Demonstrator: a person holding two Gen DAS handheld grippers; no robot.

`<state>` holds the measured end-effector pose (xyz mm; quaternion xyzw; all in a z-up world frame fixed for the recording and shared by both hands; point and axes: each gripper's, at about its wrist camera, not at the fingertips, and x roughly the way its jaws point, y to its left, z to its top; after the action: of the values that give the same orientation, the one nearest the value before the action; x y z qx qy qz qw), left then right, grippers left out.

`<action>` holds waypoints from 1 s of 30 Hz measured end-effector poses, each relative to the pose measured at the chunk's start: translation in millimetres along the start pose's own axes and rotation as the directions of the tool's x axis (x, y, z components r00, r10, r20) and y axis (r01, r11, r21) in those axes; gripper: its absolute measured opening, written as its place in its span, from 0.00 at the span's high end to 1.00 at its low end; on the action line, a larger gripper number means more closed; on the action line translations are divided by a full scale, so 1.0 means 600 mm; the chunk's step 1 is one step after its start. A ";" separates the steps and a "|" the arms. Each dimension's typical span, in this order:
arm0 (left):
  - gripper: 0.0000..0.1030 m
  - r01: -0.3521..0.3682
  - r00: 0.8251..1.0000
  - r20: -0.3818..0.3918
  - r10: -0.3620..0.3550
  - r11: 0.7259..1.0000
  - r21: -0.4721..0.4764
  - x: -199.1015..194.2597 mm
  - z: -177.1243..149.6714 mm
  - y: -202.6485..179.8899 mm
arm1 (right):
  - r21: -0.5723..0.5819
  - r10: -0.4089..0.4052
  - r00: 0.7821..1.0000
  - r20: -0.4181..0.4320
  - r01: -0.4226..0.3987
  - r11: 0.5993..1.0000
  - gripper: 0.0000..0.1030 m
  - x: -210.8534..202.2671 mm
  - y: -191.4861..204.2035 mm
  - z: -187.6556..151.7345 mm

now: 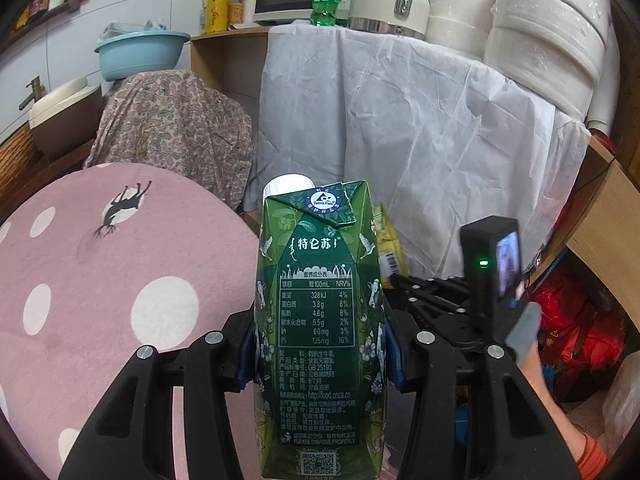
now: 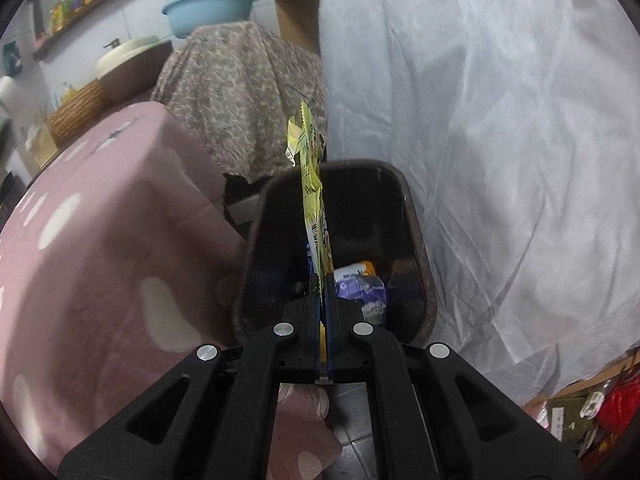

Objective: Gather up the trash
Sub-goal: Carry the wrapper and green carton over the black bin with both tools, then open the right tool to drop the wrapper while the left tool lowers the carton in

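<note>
Some trash already lies in the bin (image 2: pixel 416 256). The right gripper (image 2: pixel 323 280) pinches a yellow wrapper (image 2: pixel 310 184) above it at frame centre; the left gripper (image 1: pixel 320 340) clamps a milk carton (image 1: pixel 320 320), both not yet dropped.

Pink cloth with white dots (image 1: pixel 100 280) covers the table beside a tiled floor (image 2: pixel 352 416), where a dark trash bin (image 2: pixel 420 240) stands against a white draped sheet (image 2: pixel 500 160), wrappers (image 2: pixel 360 284) lying inside it.

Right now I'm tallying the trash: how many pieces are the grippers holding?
2. A green milk carton sits clamped in the left gripper; a flat yellow wrapper is pinched in the right gripper, above the dark bin. Bin contents are partly hidden.
</note>
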<state>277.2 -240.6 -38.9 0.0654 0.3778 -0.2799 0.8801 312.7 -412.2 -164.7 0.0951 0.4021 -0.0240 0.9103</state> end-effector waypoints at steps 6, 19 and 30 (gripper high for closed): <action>0.52 0.018 0.998 -0.057 -0.018 1.000 -0.011 0.046 0.016 -0.013 | 0.058 -0.015 0.998 -0.067 0.019 0.998 0.97 0.089 -0.028 -0.010; 0.52 0.015 0.987 -0.162 -0.018 1.000 -0.019 0.150 0.061 -0.045 | 0.105 -0.024 1.000 0.002 0.024 0.994 0.45 0.060 -0.040 -0.035; 0.53 -0.042 0.957 -0.289 0.039 0.999 -0.006 0.282 0.095 -0.075 | 0.128 -0.102 0.994 0.049 0.095 0.987 0.30 -0.036 -0.068 -0.090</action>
<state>383.2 -371.8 -113.4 0.1079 0.5025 -0.2469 0.8215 253.9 -442.6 -190.8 0.1315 0.3784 -0.0968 0.9111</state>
